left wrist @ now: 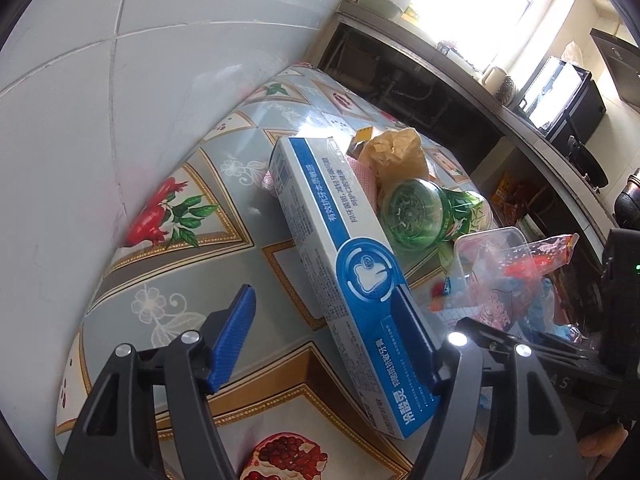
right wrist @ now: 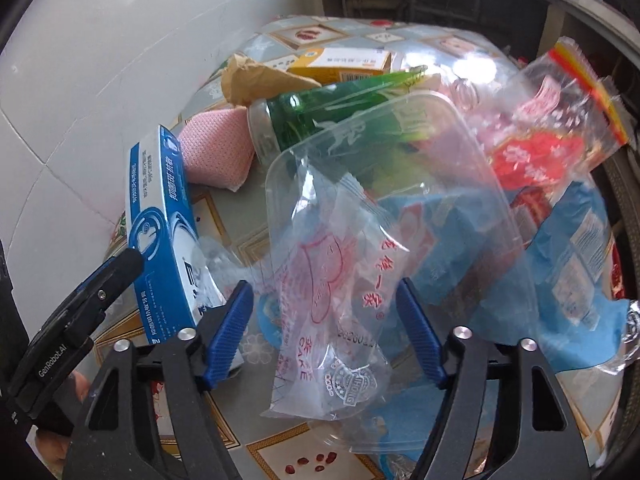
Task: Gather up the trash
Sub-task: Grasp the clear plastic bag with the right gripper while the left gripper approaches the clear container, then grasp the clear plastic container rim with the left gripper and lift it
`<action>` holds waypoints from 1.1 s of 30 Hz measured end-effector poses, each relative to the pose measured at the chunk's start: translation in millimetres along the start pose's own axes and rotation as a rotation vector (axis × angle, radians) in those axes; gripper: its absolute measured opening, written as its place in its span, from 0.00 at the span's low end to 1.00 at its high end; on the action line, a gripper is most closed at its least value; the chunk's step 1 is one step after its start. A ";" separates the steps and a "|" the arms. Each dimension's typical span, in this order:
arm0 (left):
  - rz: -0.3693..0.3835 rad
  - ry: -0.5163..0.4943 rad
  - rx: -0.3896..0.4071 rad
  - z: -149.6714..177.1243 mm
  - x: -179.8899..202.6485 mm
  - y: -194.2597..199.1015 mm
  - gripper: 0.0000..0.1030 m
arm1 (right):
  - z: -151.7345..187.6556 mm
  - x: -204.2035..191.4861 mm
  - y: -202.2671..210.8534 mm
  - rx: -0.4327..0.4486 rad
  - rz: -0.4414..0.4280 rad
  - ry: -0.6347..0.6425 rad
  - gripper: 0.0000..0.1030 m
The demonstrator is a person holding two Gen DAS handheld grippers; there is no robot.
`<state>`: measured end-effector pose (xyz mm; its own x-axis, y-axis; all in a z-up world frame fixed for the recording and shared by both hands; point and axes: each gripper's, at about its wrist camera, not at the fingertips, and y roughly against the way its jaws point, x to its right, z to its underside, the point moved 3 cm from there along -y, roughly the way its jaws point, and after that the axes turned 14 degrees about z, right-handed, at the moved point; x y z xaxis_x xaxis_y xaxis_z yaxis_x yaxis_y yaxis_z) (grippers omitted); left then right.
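Note:
A blue-and-white toothpaste box [left wrist: 340,248] lies on the patterned table, its near end resting against the right finger of my left gripper [left wrist: 326,336], whose jaws stand wide open. The box also shows in the right wrist view [right wrist: 164,236]. My right gripper [right wrist: 324,328] is open, with a clear plastic container [right wrist: 400,216] and a clear printed bag [right wrist: 332,312] between its fingers; I cannot tell whether the pads touch them. A green bottle [right wrist: 320,120], a pink cloth [right wrist: 218,152], brown paper [right wrist: 256,76] and a yellow box [right wrist: 344,62] lie behind.
Red and blue wrappers [right wrist: 532,160] lie on the table's right side. A white tiled wall [left wrist: 120,80] borders the table on the left. A dark counter with shelves [left wrist: 460,92] runs along the far side.

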<state>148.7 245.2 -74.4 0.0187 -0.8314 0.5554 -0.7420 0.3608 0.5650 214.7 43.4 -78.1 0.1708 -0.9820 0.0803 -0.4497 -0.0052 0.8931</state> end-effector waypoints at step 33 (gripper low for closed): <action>0.059 -0.144 0.043 4.2 60.9 28.6 0.66 | 36.7 82.0 44.5 -0.023 -0.496 -0.309 0.42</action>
<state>125.8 203.1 -27.0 -0.1203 -0.8624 0.4918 -0.7673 0.3951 0.5052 176.5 -44.2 -48.0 0.0905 -0.8726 -0.4799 -0.3614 -0.4778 0.8007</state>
